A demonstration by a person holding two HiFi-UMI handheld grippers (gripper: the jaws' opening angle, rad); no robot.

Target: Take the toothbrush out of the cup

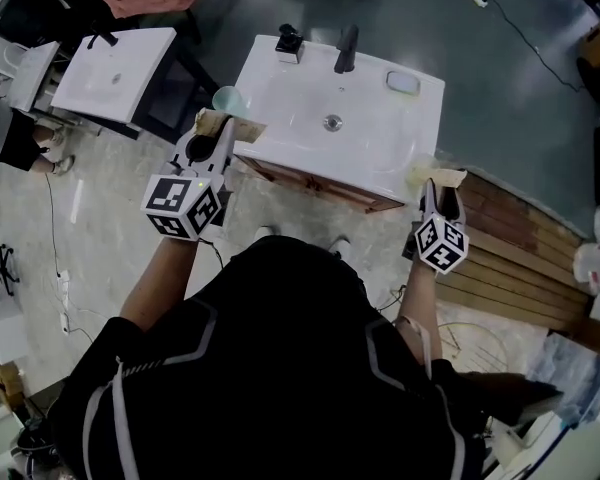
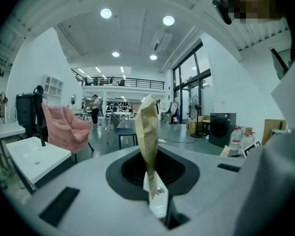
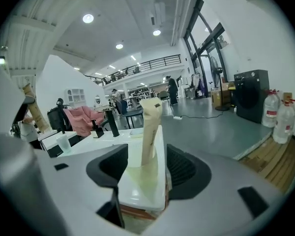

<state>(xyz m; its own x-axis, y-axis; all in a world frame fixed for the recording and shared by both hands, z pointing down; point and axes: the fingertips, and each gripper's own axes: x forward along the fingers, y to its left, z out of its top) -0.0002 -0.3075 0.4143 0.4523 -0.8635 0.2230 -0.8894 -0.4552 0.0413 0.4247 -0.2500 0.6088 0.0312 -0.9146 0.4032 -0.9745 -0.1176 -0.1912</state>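
Black shoulders of the person (image 1: 270,368) fill the near side, both arms stretched toward the sink (image 1: 280,98).

At the sink's near left corner the left gripper (image 2: 148,132) has its taped jaws pressed together into one strip, with nothing that I can see caught between them. It points out almost level across the room. To me that reads as parked clear of the work, or waiting to steady something.

The right gripper (image 3: 150,129) hangs at the near right corner. Its jaws stand apart and nothing is pinched. At its tips, on the very corner of the sink, sits a yellowish thing (image 1: 420,173), pale and see-through, perhaps a cup. Whether the jaws stand around it or just beside it I cannot tell. Open jaws set low at that spot look to me like a hand readying to take hold there.

A green cup (image 1: 228,100) stands on the left edge of the sink, just past the left gripper's tips. The toothbrush I cannot find. It is not in either gripper, and the green cup looks empty from the right gripper view. My guess is that it is by the yellowish thing, so the pull itself looks not yet made.

Farther off, a faucet (image 1: 346,48), a pump bottle (image 1: 289,42) and a soap dish (image 1: 403,82) line the sink's far rim, kept back from the working corners. A second sink (image 1: 115,73) stands to the far left, and wooden boards (image 1: 520,258) lie on the floor to the right.
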